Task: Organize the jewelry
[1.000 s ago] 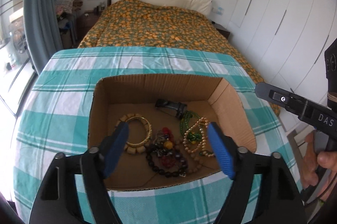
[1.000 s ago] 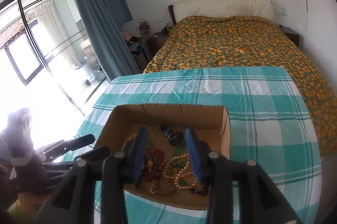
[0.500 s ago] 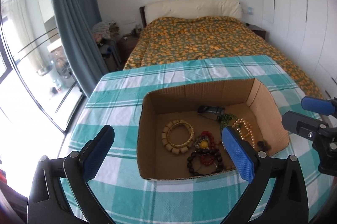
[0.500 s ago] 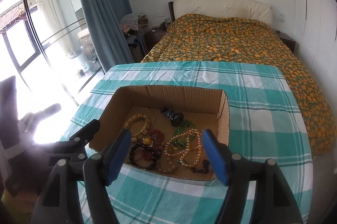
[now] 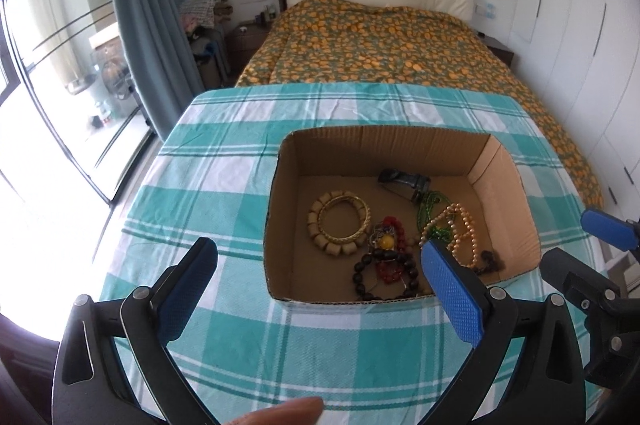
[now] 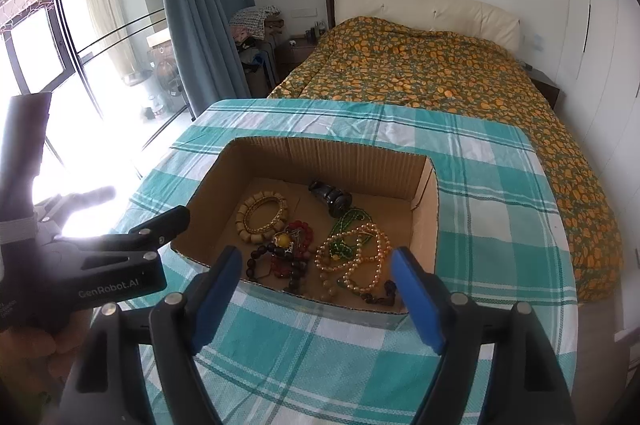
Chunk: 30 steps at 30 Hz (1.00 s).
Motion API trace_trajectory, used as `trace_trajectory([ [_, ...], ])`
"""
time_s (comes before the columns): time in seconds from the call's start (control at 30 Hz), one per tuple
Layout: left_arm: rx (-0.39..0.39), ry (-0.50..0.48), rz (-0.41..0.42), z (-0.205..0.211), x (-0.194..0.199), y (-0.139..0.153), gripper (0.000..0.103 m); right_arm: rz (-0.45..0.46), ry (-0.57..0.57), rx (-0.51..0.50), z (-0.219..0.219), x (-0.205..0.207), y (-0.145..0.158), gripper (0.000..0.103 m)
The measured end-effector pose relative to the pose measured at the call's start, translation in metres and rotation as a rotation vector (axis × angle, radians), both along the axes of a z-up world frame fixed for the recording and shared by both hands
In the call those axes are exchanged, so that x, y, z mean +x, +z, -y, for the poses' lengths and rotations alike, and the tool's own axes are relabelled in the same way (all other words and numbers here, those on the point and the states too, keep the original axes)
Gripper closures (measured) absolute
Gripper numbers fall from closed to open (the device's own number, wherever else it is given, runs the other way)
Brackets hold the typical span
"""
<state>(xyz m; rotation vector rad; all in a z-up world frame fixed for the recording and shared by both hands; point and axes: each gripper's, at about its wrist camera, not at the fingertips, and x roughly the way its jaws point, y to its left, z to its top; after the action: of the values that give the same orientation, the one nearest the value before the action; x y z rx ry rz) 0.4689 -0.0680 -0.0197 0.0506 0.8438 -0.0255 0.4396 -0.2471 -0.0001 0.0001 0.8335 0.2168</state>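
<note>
My left hand-held gripper (image 5: 320,289) is wide open and holds nothing; it hangs above the checked tabletop (image 5: 224,185), at the near left corner of the cardboard box (image 5: 404,141). Inside the box, from left to right, I see a wooden bead bracelet (image 5: 338,223) with a gold bangle lying on it, a dark bead bracelet (image 5: 384,271) tangled with red beads, a green bead necklace (image 5: 430,209), and a pearl necklace (image 5: 460,229). A black object (image 5: 404,181) lies near the far wall. My right hand-held gripper (image 6: 320,289) is also wide open and empty, just before the near wall of the box.
</note>
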Motion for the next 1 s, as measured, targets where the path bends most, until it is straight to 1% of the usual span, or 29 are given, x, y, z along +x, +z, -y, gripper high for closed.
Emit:
trace_trajectory([
  [0.1,-0.011,-0.003,-0.006,0.000,-0.002,0.002,0.001,0.001,0.001,-0.003,-0.001,-0.001,0.001,0.024],
  [0.63,-0.015,-0.008,-0.004,0.000,-0.006,0.008,0.001,-0.010,0.004,-0.020,-0.005,-0.001,0.003,0.024],
  [0.83,-0.001,-0.011,-0.003,0.001,-0.008,0.010,0.000,-0.010,0.005,-0.021,-0.006,-0.002,0.003,0.024],
  [1.0,-0.013,-0.015,-0.004,0.001,-0.009,0.013,0.000,-0.016,0.002,-0.015,-0.007,-0.004,0.004,0.024],
])
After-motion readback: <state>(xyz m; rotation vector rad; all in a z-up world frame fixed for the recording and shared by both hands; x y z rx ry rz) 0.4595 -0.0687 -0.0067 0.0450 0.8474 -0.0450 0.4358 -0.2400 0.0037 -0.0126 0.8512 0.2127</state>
